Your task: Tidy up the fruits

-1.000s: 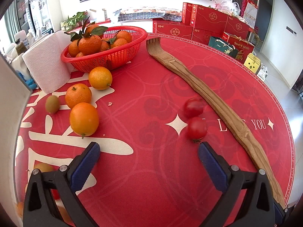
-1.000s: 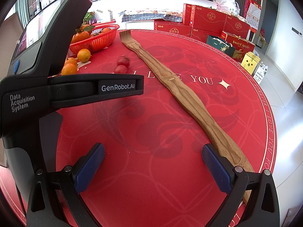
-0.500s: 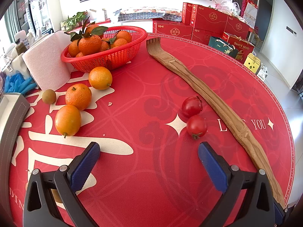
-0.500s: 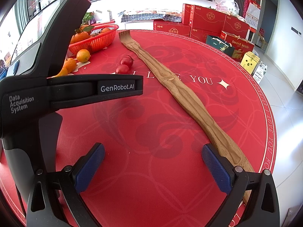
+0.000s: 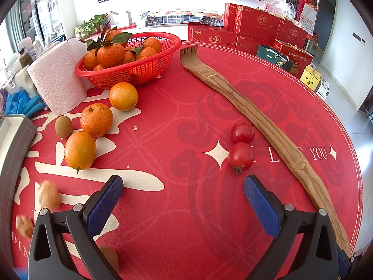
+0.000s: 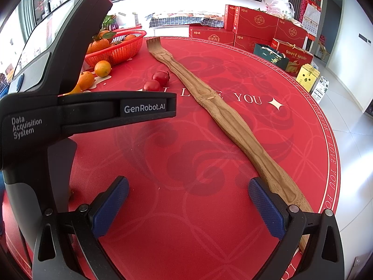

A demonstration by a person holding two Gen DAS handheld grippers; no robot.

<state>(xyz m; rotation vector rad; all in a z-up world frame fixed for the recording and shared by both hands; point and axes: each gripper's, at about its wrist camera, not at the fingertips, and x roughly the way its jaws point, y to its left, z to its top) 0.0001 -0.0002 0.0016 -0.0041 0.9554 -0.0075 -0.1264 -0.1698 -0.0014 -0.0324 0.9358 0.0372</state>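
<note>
Showing only leftward: kiwi (image 5: 63,126)

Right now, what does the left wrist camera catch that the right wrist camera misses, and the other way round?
Only the left wrist view shows the kiwi, the paper towel roll, the blue gloves and blurred brownish pieces near the open left tool. Only the right wrist view shows the left tool's black body from the side, printed GenRobot.AI, and the open right tool. Both show the red basket of oranges, two tomatoes, the wooden back scratcher and the red gift boxes.
</note>
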